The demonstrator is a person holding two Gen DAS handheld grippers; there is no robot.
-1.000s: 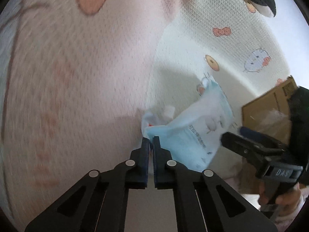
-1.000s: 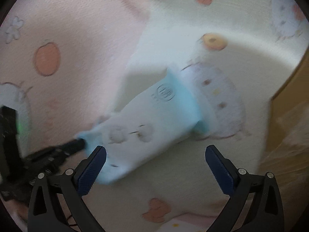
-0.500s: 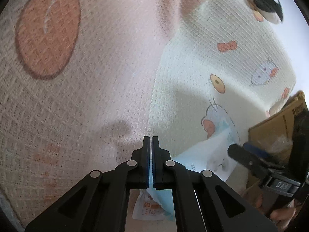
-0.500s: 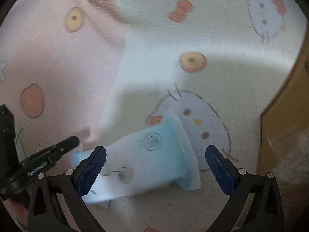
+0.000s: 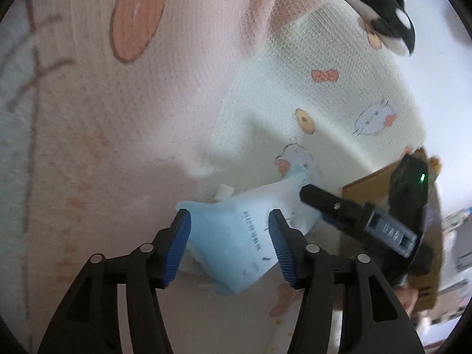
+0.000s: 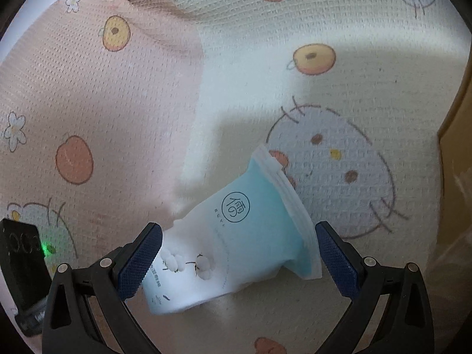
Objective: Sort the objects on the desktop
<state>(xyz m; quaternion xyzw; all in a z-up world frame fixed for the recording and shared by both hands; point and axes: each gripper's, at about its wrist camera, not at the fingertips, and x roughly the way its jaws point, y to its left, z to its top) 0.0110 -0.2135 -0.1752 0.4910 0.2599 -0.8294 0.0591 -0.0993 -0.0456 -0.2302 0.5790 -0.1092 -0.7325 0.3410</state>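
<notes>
Black plastic left tongs point(image 5: 229, 243) and right tongs point(image 6: 238, 258), ribbed blue pads point(image 5: 177, 246), silver screws along the arms, small green light.

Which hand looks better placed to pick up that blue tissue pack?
Probably the right. Its tool stands open astride the blue tissue pack lying on the blanket; the left tool is just opening off it.

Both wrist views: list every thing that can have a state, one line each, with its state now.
Left hand-held gripper: jaws opening, pads clear of the pouch.
Right hand-held gripper: open wide, pads astride the pouch, gripping nothing.
Blue and white pouch: lying flat on the printed blanket, free of both grippers.
Orca plush toy: lying on the blanket's far edge.
Cardboard box: mostly hidden, cannot tell.
</notes>
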